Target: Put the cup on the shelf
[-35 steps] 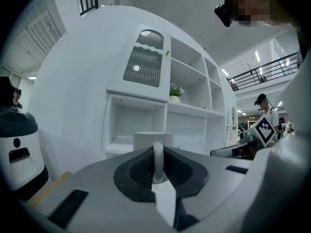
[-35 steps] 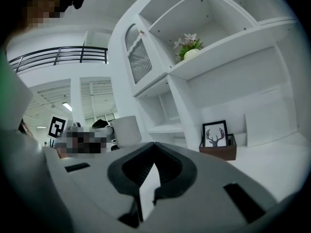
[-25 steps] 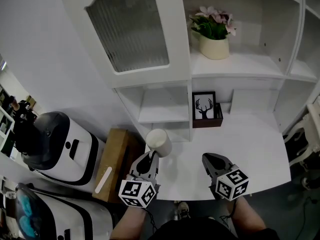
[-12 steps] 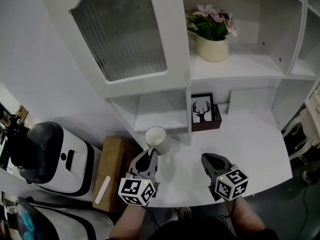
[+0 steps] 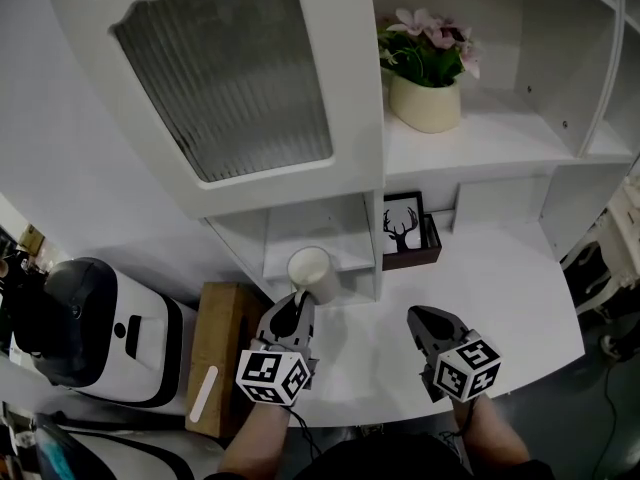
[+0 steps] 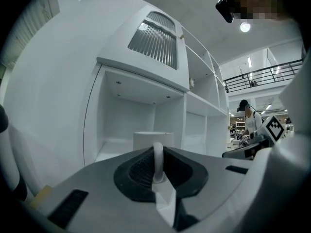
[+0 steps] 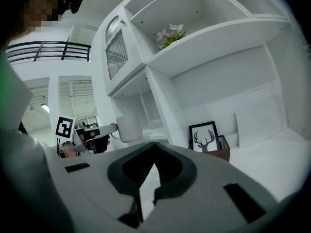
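Note:
A white cup (image 5: 311,271) hangs by its handle from my left gripper (image 5: 296,310), which is shut on the handle. The cup is upright, just in front of the low open cubby of the white shelf unit (image 5: 302,230). In the left gripper view the handle (image 6: 158,160) stands between the jaws of the left gripper (image 6: 158,171), with the cup body (image 6: 152,140) ahead and the cubby (image 6: 119,130) behind it. My right gripper (image 5: 424,320) hovers over the white desk, shut with nothing in it. In the right gripper view the right gripper (image 7: 154,145) sees the cup (image 7: 129,127) off to its left.
A potted flower (image 5: 428,96) stands on the upper shelf. A framed deer picture (image 5: 401,225) leans in a dark box under that shelf. A ribbed-glass cabinet door (image 5: 228,78) hangs above the cubby. A brown box (image 5: 214,353) and a white-and-black machine (image 5: 95,333) sit left of the desk (image 5: 505,288).
The left gripper has carried the cup forward, closer to the low cubby. The right gripper has moved a little forward too. Both grips look unchanged.

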The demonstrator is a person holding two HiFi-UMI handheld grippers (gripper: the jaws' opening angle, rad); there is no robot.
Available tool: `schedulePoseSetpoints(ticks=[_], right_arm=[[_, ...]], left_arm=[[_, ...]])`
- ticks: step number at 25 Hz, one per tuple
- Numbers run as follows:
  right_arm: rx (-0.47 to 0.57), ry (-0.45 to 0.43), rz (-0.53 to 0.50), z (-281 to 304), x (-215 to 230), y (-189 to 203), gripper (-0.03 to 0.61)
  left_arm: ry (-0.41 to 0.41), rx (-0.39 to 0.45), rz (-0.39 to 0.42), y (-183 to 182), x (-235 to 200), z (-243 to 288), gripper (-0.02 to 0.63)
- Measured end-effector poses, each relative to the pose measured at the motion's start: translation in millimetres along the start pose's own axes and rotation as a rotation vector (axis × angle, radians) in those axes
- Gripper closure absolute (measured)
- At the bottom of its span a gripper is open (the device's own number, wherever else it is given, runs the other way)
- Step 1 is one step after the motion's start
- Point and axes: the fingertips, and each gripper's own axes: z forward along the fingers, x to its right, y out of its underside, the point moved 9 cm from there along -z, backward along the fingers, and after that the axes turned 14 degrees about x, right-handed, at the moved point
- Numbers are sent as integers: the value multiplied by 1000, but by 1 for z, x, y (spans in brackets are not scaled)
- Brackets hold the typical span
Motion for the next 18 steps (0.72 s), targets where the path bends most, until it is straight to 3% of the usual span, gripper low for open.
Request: schedulePoseSetpoints(ticks=[18], right_arm=[[-5,49,11,24,13,2,575]], left_arm=[[5,2,23,4,-31,42,577]])
